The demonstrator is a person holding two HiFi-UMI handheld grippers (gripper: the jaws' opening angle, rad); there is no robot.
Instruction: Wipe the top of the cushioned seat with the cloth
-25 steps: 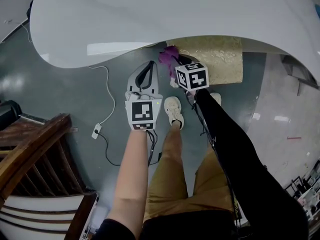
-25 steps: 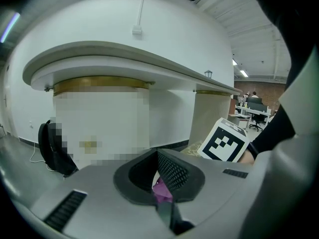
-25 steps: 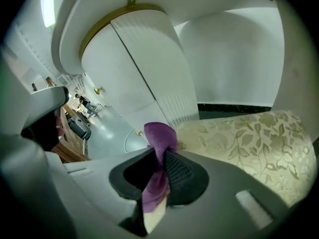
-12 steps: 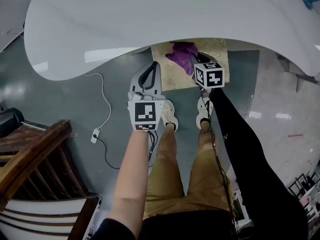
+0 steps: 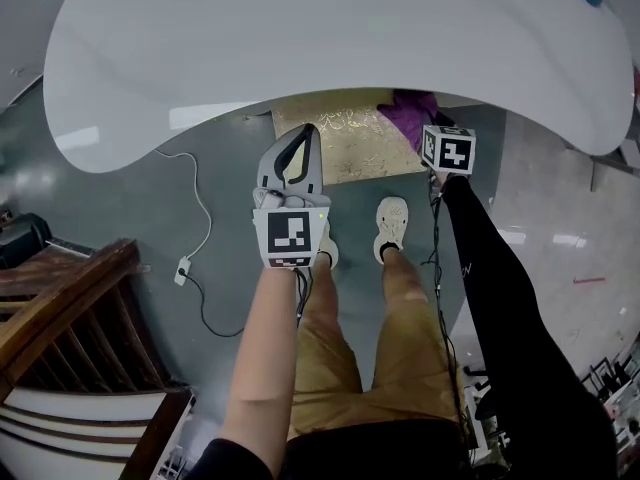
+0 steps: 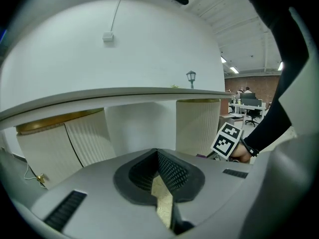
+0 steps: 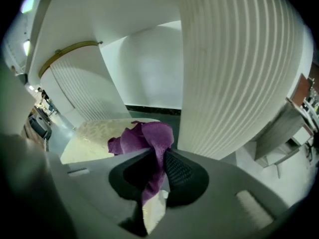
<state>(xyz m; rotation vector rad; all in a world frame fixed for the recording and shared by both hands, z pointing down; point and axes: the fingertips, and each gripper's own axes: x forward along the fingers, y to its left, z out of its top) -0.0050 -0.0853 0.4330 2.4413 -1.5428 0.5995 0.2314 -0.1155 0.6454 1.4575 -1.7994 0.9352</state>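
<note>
The cushioned seat [image 5: 340, 146], cream with a gold pattern, sticks out from under the white table. A purple cloth [image 5: 410, 116] lies bunched on the seat's right end. My right gripper [image 5: 428, 133] is shut on it, just beyond its marker cube. In the right gripper view the cloth [image 7: 147, 138] hangs pinched between the jaws of the right gripper [image 7: 157, 158], over the seat [image 7: 89, 133]. My left gripper [image 5: 306, 136] hovers shut and empty over the seat's left front edge. In the left gripper view, the left gripper [image 6: 159, 156] points under the table.
The big white table [image 5: 300, 48] overhangs most of the seat. A ribbed white pedestal [image 7: 239, 68] stands close to the right of the cloth. The person's shoes [image 5: 392, 223] are in front of the seat. A cable and plug [image 5: 182, 266] lie on the floor to the left, near wooden furniture [image 5: 60, 308].
My right gripper has dragged the purple cloth rightward across the seat, from its left part to its right end. The left gripper has stayed about where it was. The person's feet have shifted.
</note>
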